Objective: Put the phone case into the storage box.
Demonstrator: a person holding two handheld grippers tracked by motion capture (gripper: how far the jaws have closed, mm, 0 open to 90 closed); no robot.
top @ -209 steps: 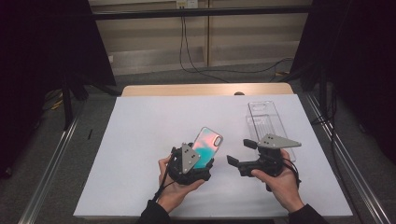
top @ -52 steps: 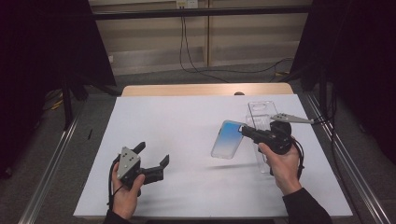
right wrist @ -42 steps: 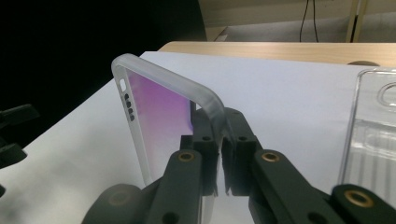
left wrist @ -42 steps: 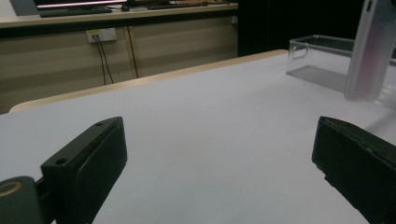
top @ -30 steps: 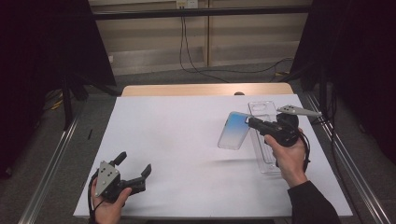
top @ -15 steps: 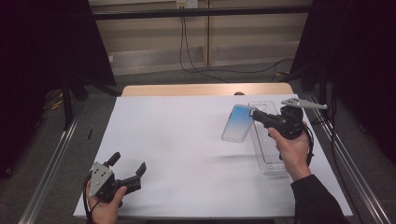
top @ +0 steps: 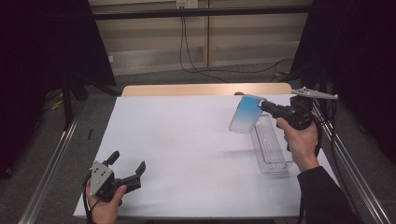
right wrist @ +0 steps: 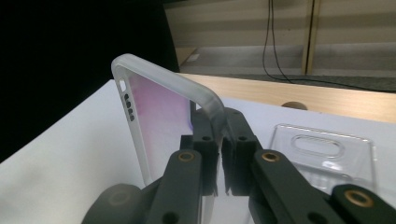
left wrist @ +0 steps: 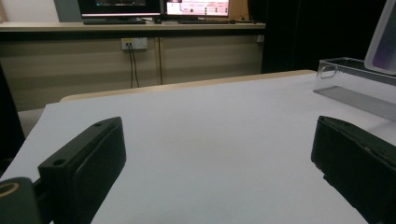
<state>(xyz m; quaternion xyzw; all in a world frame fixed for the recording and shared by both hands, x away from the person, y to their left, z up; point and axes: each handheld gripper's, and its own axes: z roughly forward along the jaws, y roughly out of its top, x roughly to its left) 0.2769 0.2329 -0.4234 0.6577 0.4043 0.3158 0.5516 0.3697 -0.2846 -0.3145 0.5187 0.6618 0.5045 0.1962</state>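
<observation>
My right gripper [top: 267, 106] pinches the blue-pink translucent phone case [top: 246, 114], its edge hidden between my closed fingers [right wrist: 205, 140]; left gripper [top: 126, 167] fingers gape empty.

A big white table [top: 187, 140] stands on a grey floor [top: 42, 154], with a tan wall [top: 233, 28], black wires [top: 196, 60] and dark curtains [top: 42, 56] behind.

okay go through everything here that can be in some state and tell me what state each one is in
Right gripper: shut on the edge of the phone case.
Phone case: held tilted, off the table.
Left gripper: open, holding nothing.
Clear case: lying flat on the table, untouched.
</observation>
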